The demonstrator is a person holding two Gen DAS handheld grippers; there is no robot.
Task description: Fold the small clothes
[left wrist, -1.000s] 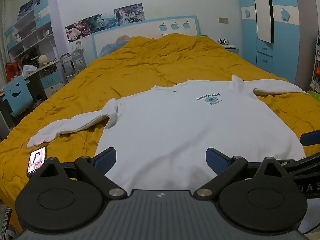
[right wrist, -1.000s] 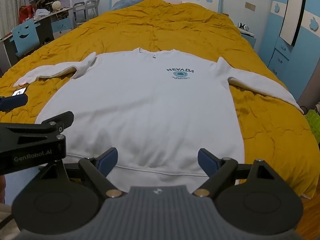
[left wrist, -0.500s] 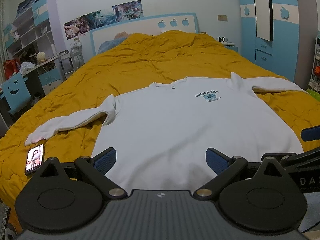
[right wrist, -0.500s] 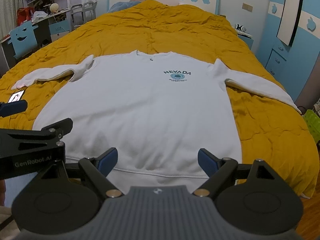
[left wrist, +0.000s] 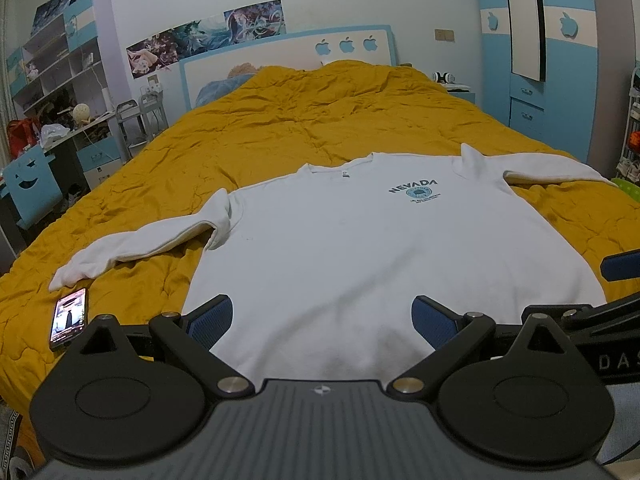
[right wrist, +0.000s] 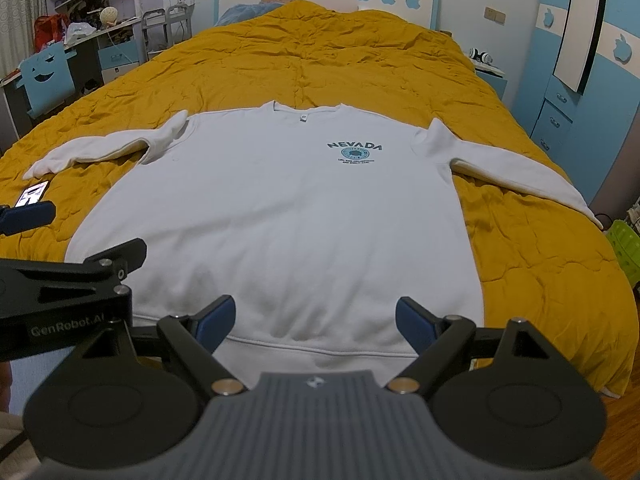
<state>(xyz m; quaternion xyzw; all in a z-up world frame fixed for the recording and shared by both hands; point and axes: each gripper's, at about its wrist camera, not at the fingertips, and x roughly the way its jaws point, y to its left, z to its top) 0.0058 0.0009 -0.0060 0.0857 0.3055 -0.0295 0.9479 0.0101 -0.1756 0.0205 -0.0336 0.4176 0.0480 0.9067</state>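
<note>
1. The bed (left wrist: pixel 304 120) is covered edge to edge by a wrinkled mustard-yellow quilt (right wrist: pixel 320 60).
2. A white sweatshirt (left wrist: pixel 360 248) lies flat on the quilt, front up, collar toward the headboard and hem at the near edge; "NEVADA" is printed on the chest.
3. Both sleeves are spread out sideways on the quilt, the right one reaching the bed's edge.
4. A phone (left wrist: pixel 69 317) with its screen lit lies on the quilt just beyond the left sleeve's cuff.
</note>
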